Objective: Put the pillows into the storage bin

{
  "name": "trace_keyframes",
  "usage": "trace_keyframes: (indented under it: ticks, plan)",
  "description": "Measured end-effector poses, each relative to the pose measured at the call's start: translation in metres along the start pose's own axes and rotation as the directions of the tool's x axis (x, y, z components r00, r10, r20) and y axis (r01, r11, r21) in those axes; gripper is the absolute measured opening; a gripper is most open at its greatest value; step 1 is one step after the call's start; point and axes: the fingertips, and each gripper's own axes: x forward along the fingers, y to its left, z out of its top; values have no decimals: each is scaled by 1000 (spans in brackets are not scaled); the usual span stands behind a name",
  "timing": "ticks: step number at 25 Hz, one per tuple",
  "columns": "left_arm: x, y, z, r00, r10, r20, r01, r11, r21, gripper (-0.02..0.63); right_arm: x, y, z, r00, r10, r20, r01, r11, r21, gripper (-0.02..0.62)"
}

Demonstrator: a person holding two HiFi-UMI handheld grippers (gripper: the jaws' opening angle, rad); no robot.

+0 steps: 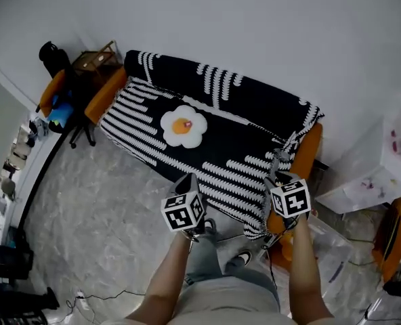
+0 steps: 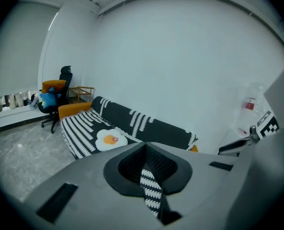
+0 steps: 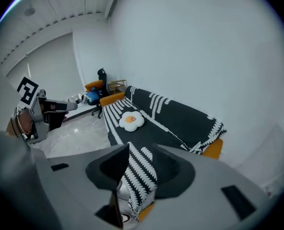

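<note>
The person stands at the sofa's front edge, toward its right end, with a gripper in each hand. The left gripper (image 1: 189, 180) has its fingers closed on a fold of the black-and-white striped cover (image 1: 244, 147). The right gripper (image 1: 279, 176) pinches the same cover near the orange armrest (image 1: 307, 149). Only the gripper views show the fabric caught between the fingers; from the head view the marker cubes sit over it. The egg-shaped pillow (image 1: 183, 126) lies on the seat, left of its middle and well apart from both grippers. The head view alone shows the person's shoe (image 1: 241, 257) on the floor.
</note>
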Motion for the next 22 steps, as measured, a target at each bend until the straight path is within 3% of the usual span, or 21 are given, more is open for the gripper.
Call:
trace_keyframes:
  ticks: [9, 22]
  plan:
    - [37, 111, 37, 996, 90, 1, -90, 994, -57, 11, 84, 63, 87, 997, 79, 11, -79, 995, -64, 150]
    - [133, 256, 105, 988, 149, -36, -152, 979, -137, 11, 244, 137, 209, 981, 167, -98, -183, 964, -191, 150]
